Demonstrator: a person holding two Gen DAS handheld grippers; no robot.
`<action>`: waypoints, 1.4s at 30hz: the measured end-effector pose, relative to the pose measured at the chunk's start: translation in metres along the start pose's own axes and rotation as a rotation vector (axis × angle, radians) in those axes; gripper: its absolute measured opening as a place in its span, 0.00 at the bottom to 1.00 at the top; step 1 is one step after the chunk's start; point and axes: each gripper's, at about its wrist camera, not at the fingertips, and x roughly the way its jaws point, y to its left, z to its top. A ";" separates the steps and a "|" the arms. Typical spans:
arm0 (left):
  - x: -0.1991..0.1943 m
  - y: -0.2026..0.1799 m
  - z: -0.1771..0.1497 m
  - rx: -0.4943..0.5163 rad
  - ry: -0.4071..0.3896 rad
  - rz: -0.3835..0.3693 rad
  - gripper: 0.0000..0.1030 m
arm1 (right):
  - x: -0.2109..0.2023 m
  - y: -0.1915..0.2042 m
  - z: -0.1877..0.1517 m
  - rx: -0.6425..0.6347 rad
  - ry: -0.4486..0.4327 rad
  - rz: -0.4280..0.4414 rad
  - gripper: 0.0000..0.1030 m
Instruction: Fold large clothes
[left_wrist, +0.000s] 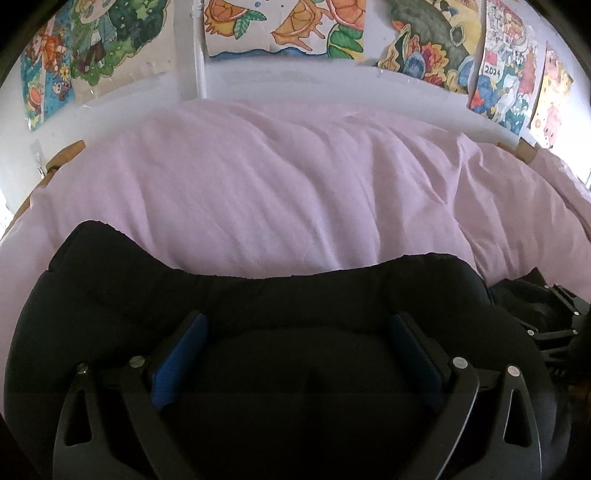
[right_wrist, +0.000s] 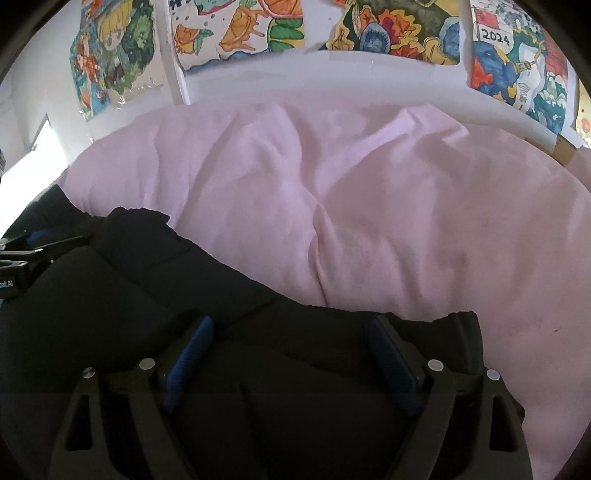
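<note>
Left fingers (left_wrist: 297, 325) wide open, black puffy coat (left_wrist: 258, 295) bulging between, not pinched. Right fingers (right_wrist: 291, 328) wide open too, same coat (right_wrist: 147, 288) underneath. Pink blanket (left_wrist: 295, 184) at 12 o'clock. Bright drawings (right_wrist: 240, 29) on wall behind.

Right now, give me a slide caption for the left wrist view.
Left gripper open over a black padded garment on a pink duvet.
</note>
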 end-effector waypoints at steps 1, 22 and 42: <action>0.000 -0.001 -0.001 0.004 -0.002 0.006 0.95 | 0.000 0.000 -0.001 0.000 0.001 0.000 0.83; -0.090 0.022 -0.019 -0.106 -0.170 -0.072 0.95 | -0.090 0.015 0.002 0.005 -0.111 0.139 0.84; -0.116 0.020 -0.103 0.057 -0.096 0.075 0.95 | -0.083 0.070 -0.055 -0.185 -0.032 0.115 1.00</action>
